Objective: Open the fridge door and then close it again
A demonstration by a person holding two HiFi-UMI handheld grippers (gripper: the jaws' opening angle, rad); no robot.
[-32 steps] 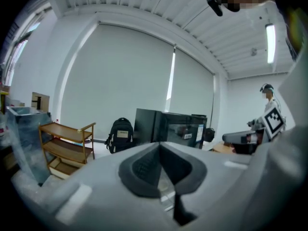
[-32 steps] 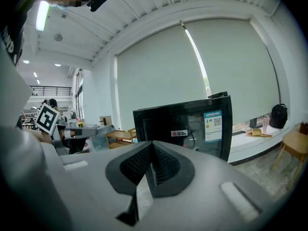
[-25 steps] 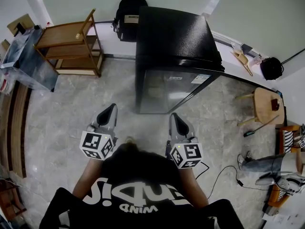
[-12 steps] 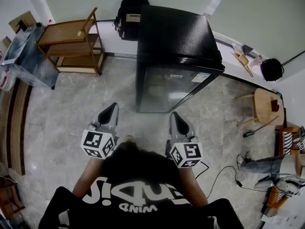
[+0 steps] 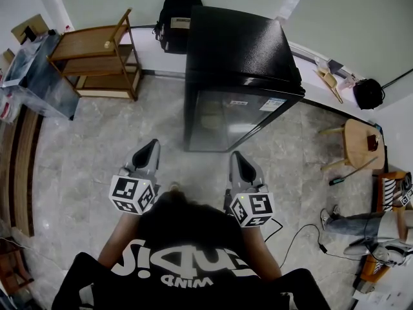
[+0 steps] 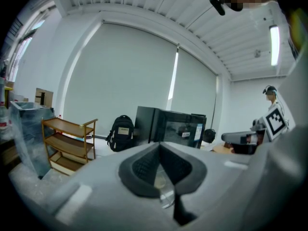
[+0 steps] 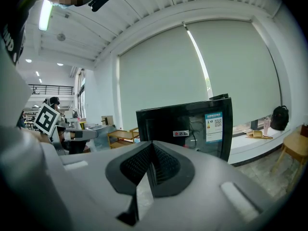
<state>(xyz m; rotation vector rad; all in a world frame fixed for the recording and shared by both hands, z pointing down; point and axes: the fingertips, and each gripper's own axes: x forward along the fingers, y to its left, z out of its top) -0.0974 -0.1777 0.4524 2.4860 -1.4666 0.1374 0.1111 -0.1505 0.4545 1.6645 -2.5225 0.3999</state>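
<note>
A low black fridge [image 5: 239,57] stands against the far wall, and its glass door [image 5: 229,118] faces me and is closed. My left gripper [image 5: 150,148] and right gripper [image 5: 237,159] are held side by side over the floor, a short way in front of the door and apart from it. Both are shut with nothing between the pads. In the left gripper view the fridge [image 6: 171,126] is ahead, slightly right, beyond the shut left gripper [image 6: 160,150]. In the right gripper view the fridge [image 7: 187,126] stands straight ahead beyond the shut right gripper [image 7: 152,150].
A wooden shelf cart [image 5: 97,60] and a black backpack [image 5: 175,21] stand left of the fridge. A clear plastic box [image 5: 32,76] is at the far left. To the right are a wooden stool [image 5: 358,141], a floor cable [image 5: 303,234] and a person's legs [image 5: 361,225].
</note>
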